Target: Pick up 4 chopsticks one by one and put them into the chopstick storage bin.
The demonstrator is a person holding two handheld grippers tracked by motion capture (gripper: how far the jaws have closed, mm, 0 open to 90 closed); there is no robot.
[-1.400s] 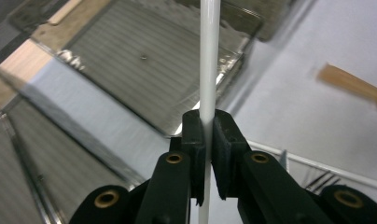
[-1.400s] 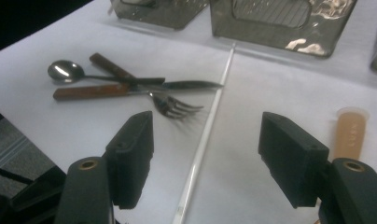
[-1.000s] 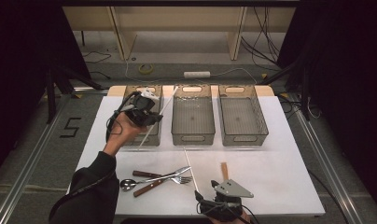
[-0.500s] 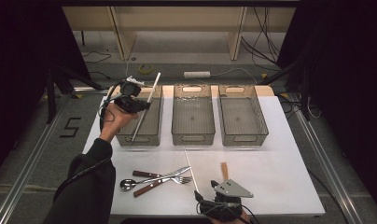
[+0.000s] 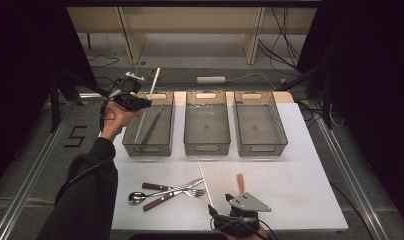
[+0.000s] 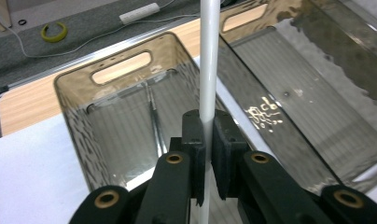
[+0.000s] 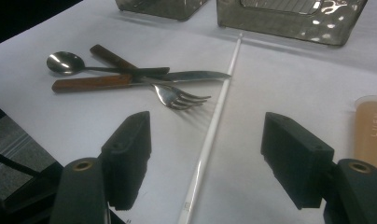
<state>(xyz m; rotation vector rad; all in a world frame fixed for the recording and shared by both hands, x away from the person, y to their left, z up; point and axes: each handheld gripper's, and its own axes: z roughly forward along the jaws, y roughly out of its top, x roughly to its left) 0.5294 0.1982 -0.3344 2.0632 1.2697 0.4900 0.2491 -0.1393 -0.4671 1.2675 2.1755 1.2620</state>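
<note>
My left gripper [image 5: 140,103] is shut on a long white stick [image 5: 151,87], held tilted above the left grey bin [image 5: 145,149]. In the left gripper view the pads [image 6: 194,135] pinch the stick [image 6: 209,60] over that bin [image 6: 79,121], where a thin dark metal utensil [image 6: 154,116] lies. My right gripper [image 5: 235,220] rests at the table's front edge. Its jaws stand open in the right gripper view [image 7: 207,140], with a second white stick [image 7: 214,126] lying on the table between them, untouched.
A spoon [image 7: 63,62], a wooden-handled knife [image 7: 130,79] and a fork [image 7: 179,99] lie crossed at front left. An orange-tan handle [image 7: 371,130] lies to the right. The middle bin [image 5: 206,149] and right bin [image 5: 262,149] stand behind on the white table [image 5: 300,175].
My left hand has carried the white stick toward the back and a little left over the left bin. The right gripper has stayed put.
</note>
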